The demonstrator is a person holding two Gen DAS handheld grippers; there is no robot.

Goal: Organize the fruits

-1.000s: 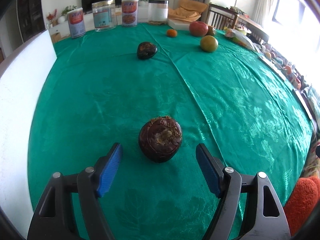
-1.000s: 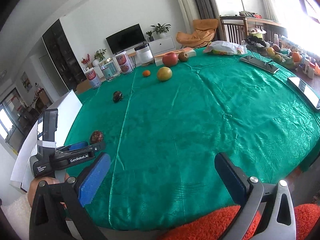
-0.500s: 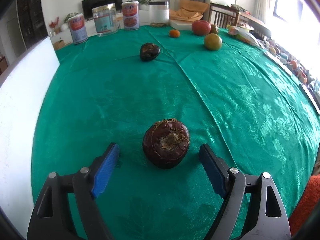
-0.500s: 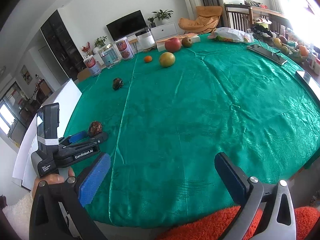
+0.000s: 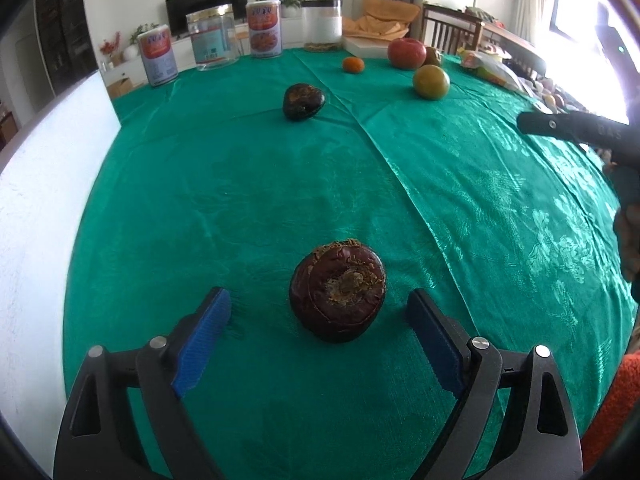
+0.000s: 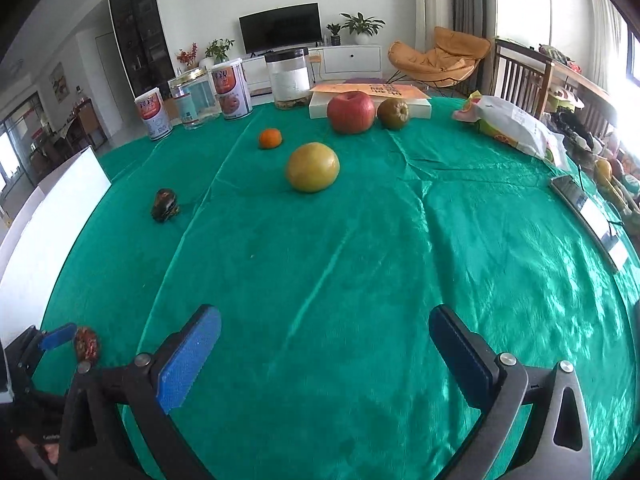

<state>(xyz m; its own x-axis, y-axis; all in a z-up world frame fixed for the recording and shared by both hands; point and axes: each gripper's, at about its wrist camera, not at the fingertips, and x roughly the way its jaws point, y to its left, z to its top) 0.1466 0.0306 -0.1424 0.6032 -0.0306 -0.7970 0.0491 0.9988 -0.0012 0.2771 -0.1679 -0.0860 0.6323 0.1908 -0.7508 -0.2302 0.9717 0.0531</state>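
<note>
Since a second ago our left gripper [image 5: 318, 314] has been spreading its jaws, which now stand wide with the near dark fruit [image 5: 337, 290] between them, on the cloth [image 5: 240, 200] and clear of both pads; our right gripper [image 5: 576, 130] has come into the left view at the right edge.

From the left wrist we count six fruits: two dark ones, the second [image 5: 303, 101] farther off, one small orange [image 5: 353, 65], one yellow-green fruit [image 5: 431, 81], one red apple [image 5: 406, 53] and one brown fruit [image 5: 434, 56] behind it. Four jars [image 5: 212, 42] line the far edge.

From the right wrist, our right gripper [image 6: 324, 352] is wide open over bare cloth and holds nothing. We count the same six fruits: yellow-green fruit [image 6: 313, 167] at centre, orange [image 6: 270, 138], apple [image 6: 351, 112], brown fruit [image 6: 393, 113], one dark fruit [image 6: 164, 205] at left, and the other [image 6: 86, 344] near left between the left gripper's pads [image 6: 58, 336]. Four jars [image 6: 191, 100], one white box [image 6: 416, 106] and one bag [image 6: 512, 126] sit far off.
</note>
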